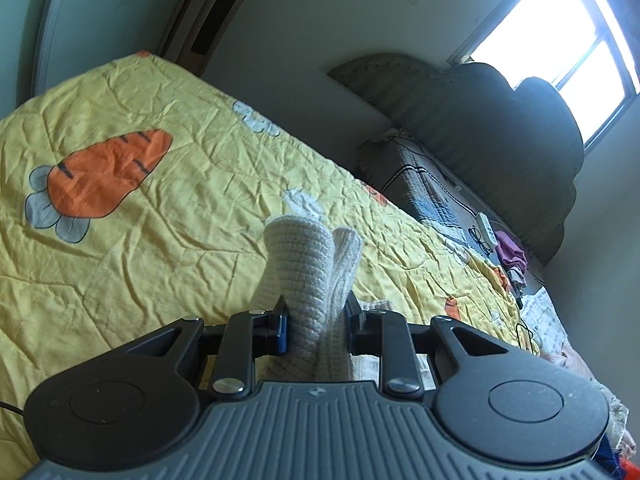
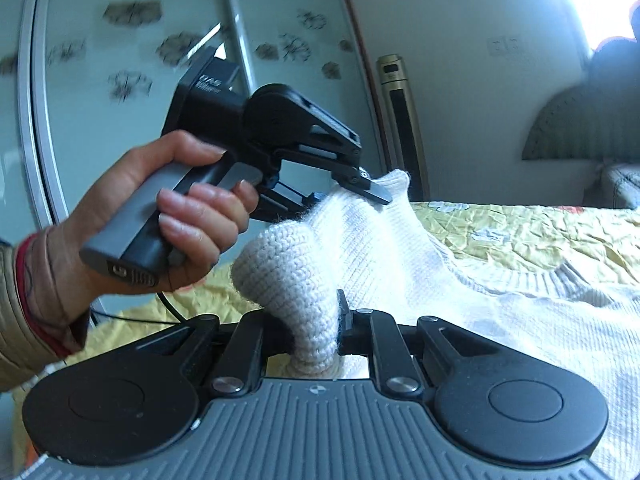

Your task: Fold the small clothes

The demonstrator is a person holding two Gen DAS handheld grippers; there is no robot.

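A white knitted sweater lies partly on the yellow quilt, its near edge lifted. My left gripper is shut on a bunched fold of the sweater, which sticks up between the fingers. In the right wrist view the left gripper, held by a hand, pinches a raised corner of the sweater. My right gripper is shut on another bunched fold of the sweater, close below the left gripper.
The yellow quilt with carrot prints covers the bed. A dark headboard, a pillow, a remote, glasses and small clothes lie at the far end. A mirrored wardrobe stands behind the hand.
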